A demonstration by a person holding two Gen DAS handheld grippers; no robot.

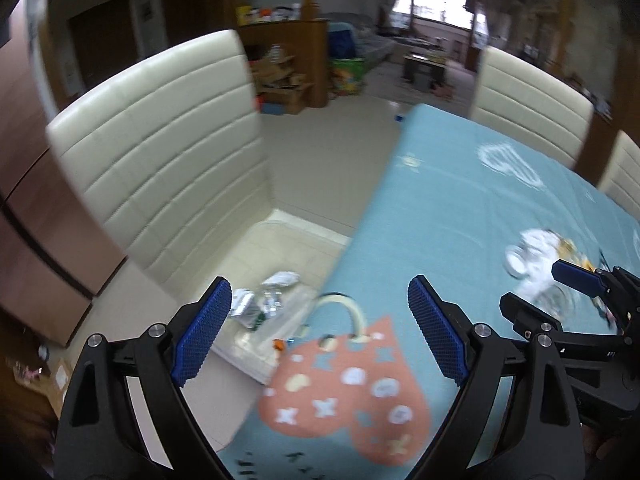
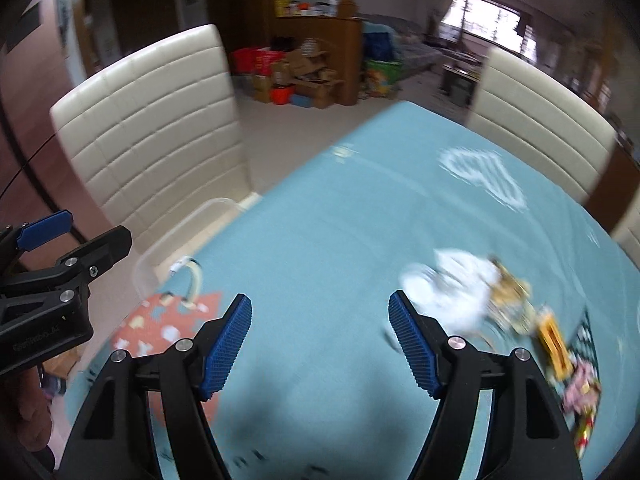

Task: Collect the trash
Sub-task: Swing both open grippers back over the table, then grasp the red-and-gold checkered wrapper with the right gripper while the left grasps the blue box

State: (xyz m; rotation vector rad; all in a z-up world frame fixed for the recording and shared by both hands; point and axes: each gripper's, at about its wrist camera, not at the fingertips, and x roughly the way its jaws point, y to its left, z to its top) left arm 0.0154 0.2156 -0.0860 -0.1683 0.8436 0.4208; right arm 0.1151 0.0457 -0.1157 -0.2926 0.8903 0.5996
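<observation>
Left gripper [image 1: 320,330]: spread, empty.
Right gripper [image 2: 320,346]: spread, empty.
Trash [image 2: 500,304]: blurred heap on counter [image 2: 320,220], right edge cut off.
Bin [image 1: 276,308]: clear, on chair, partly hidden by counter.

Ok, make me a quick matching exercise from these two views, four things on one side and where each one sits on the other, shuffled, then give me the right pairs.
Things:
1. clear plastic bin
2. crumpled white paper
3. silver wrappers
4. heart-shaped print

Places:
A. on the tablecloth near the table's edge
B. inside the bin
C. on the cream chair's seat
D. on the table beside the yellow packet

Pairs: 1-C, 2-D, 3-B, 4-A
</observation>
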